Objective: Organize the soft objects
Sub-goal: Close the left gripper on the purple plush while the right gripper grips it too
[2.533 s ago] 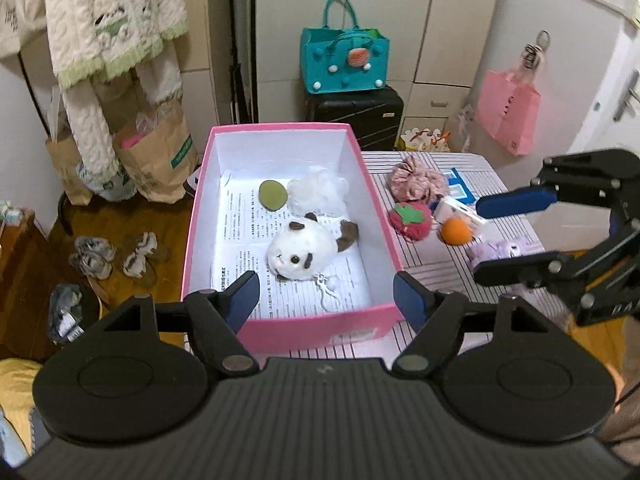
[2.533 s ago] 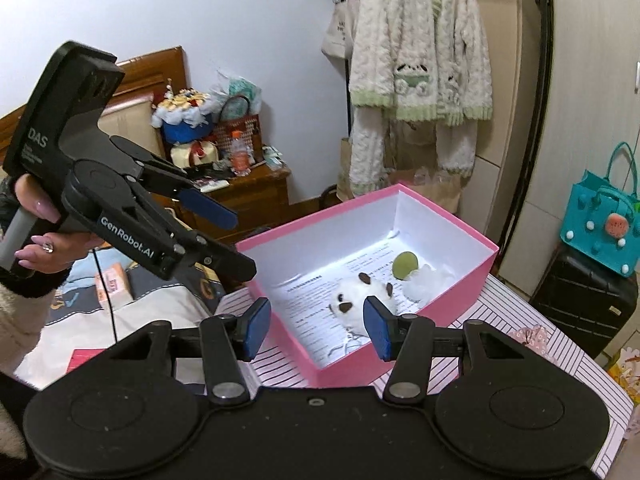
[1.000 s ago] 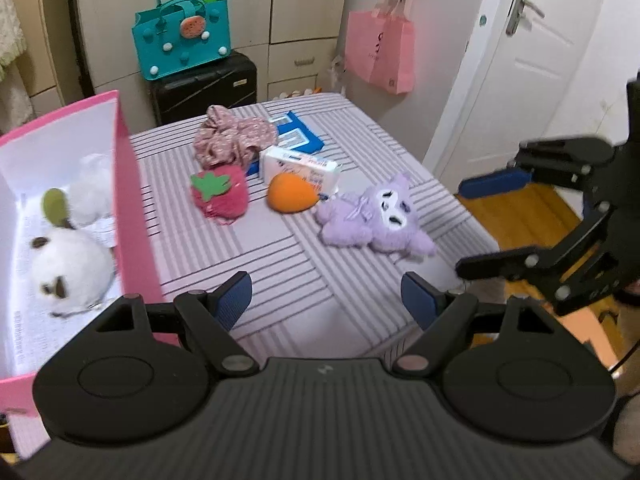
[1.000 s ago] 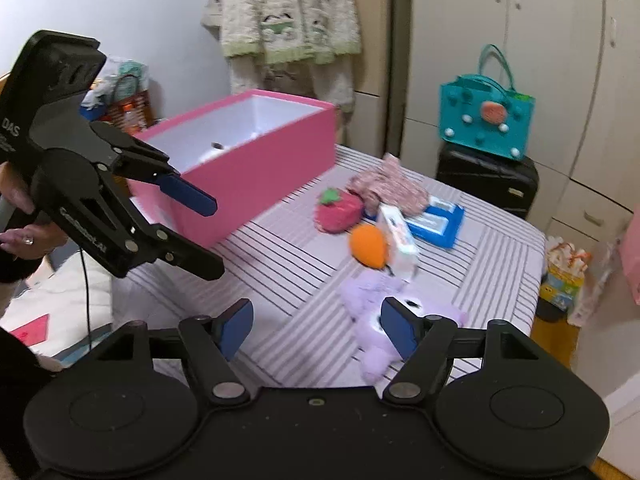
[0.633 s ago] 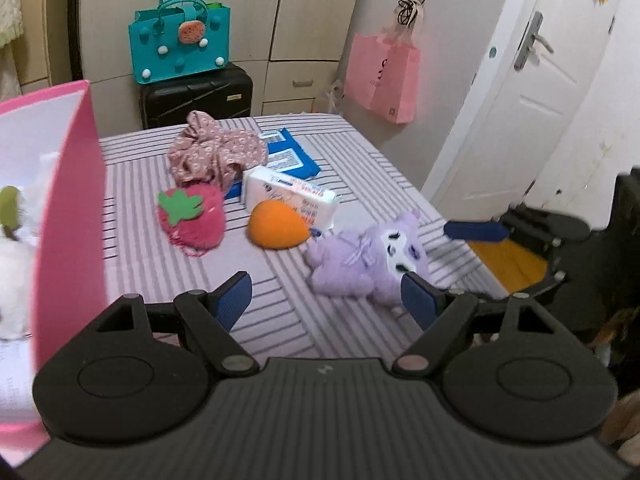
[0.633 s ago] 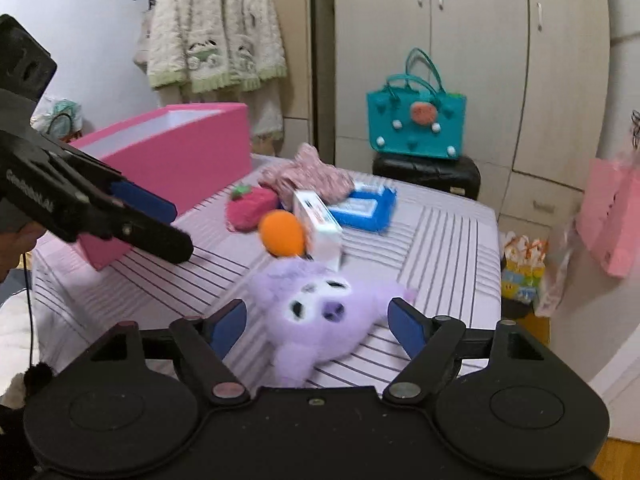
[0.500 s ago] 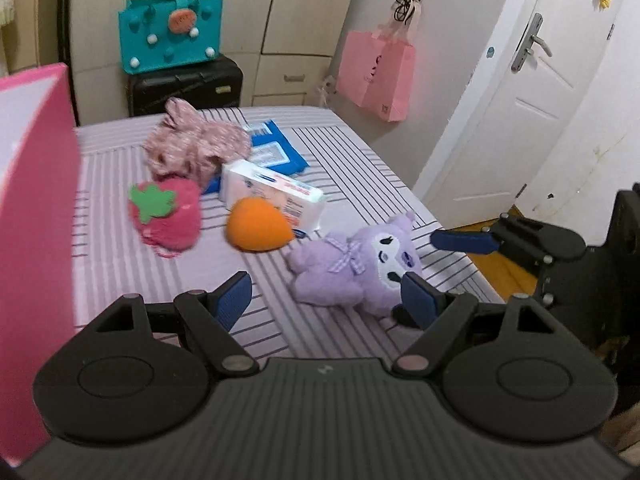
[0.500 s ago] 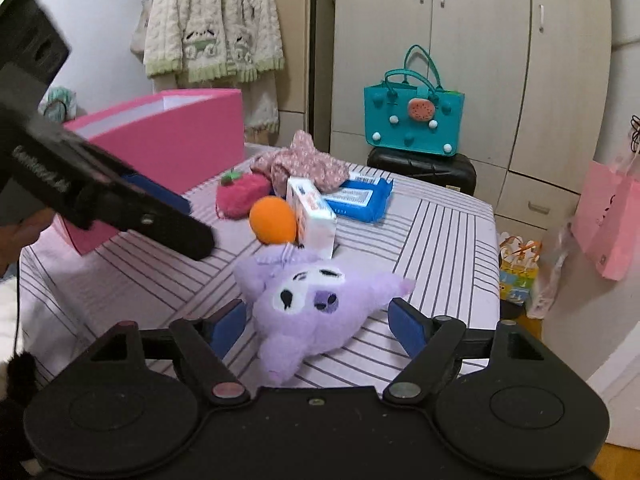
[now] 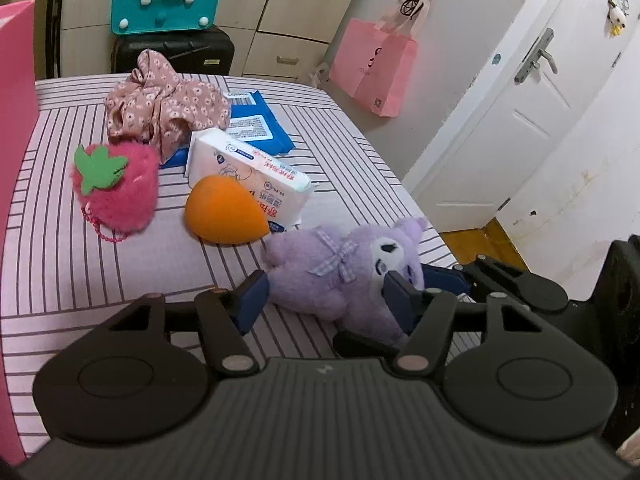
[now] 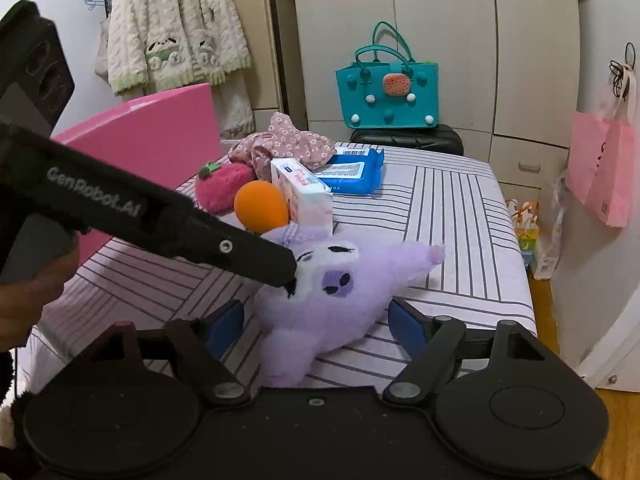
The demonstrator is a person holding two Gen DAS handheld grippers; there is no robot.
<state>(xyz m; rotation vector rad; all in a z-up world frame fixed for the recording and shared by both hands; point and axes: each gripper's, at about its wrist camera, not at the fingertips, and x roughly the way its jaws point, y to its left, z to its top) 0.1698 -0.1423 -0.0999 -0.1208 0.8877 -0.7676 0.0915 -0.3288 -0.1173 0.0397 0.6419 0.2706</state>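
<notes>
The purple plush toy [image 9: 340, 268] is seen lying on the striped table [image 9: 100, 264], near its corner, just in front of the orange sponge [image 9: 224, 216]. The left gripper [image 9: 324, 296] is angled downward with its 2 jaws set either side of the toy's body and closing; firm pressing cannot be confirmed. The right gripper [image 10: 316, 320] is tilted down as well, its jaws spread around the toy's head end, closing slightly, the pads clear of it. The pink box [image 10: 152, 136] is left of the toys.

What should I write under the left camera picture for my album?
Left gripper closing around a purple plush on the striped table.
</notes>
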